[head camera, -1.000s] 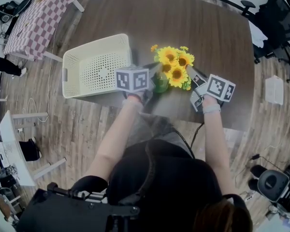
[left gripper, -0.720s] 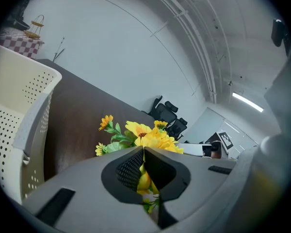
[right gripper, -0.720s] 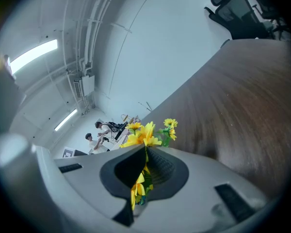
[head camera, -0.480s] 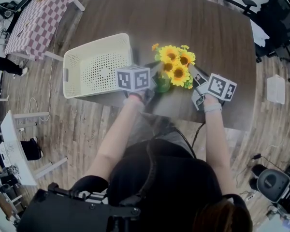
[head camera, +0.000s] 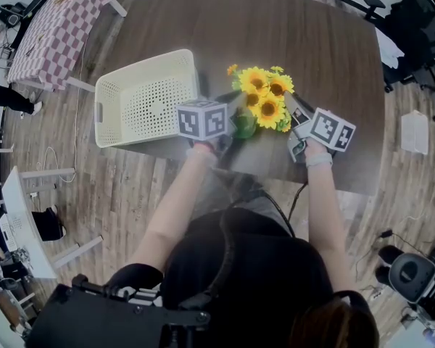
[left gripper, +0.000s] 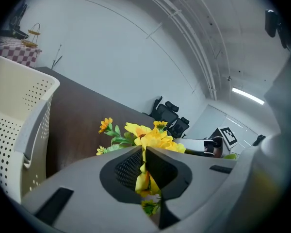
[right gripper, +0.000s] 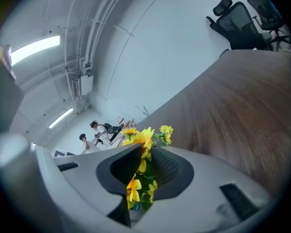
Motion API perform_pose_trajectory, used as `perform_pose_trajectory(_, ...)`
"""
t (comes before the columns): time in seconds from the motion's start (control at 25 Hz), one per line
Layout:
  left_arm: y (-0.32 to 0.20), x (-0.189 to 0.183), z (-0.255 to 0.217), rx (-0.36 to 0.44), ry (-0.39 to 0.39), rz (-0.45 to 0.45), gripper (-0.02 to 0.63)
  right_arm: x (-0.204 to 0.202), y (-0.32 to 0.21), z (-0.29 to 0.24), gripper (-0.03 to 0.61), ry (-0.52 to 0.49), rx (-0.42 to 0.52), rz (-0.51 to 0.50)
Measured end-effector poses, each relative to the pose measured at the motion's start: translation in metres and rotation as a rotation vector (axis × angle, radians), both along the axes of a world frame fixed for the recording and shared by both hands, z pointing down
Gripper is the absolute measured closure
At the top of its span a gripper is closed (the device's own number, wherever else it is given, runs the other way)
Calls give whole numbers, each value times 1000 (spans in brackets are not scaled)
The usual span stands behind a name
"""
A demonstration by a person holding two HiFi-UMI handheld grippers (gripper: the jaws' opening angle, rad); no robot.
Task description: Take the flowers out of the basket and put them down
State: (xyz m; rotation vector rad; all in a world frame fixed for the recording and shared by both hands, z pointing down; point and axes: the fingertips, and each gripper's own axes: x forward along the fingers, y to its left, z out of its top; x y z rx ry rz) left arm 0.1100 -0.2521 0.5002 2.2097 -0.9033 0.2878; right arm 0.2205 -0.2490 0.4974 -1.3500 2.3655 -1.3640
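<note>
A bunch of yellow sunflowers (head camera: 264,100) with green leaves stands on the dark wooden table (head camera: 326,42), just right of the cream perforated basket (head camera: 101,114). My left gripper (head camera: 228,127) reaches the bunch from the left and my right gripper (head camera: 290,116) from the right. Both pairs of jaws have just been opening. In the left gripper view, petals (left gripper: 146,181) sit in the narrow gap of my left gripper (left gripper: 144,152). In the right gripper view, flowers (right gripper: 143,136) hang loosely between the wider jaws of my right gripper (right gripper: 144,152).
The basket's wall (left gripper: 19,125) rises close on the left in the left gripper view. A chequered cloth table (head camera: 54,31) stands far left, and office chairs (head camera: 413,27) stand beyond the table's right edge. Bare tabletop (right gripper: 242,106) stretches behind the flowers.
</note>
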Motion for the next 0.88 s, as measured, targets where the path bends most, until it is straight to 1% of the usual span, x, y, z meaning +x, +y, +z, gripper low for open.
perform_pose_trajectory(0.08, -1, -2, -4, 13, 2, -5, 577, 0, 0, -2, 509, 4, 6, 5)
perform_pose_trajectory(0.2, -1, -2, -8, 32, 20, -7, 577, -1, -1, -4, 509, 12, 13, 15)
perform_pose_trajectory(0.24, -2, -2, -11, 42, 23, -9, 577, -1, 0, -5, 498, 13, 15, 17)
perform_pose_trajectory(0.28, -2, -3, -13, 51, 22, -12, 577, 0, 0, -6, 473, 15, 19, 19)
perform_pose_trajectory(0.4, -3, -3, -18, 76, 23, -17, 577, 1, 0, -9, 472, 21, 34, 25)
perform_pose_trajectory(0.6, 2, -4, -21, 90, 23, -23, 577, 8, 2, -10, 472, 49, 52, 52)
perform_pose_trajectory(0.88, 8, -13, -25, 99, 25, -46, 577, 13, 4, -17, 472, 48, 67, 74)
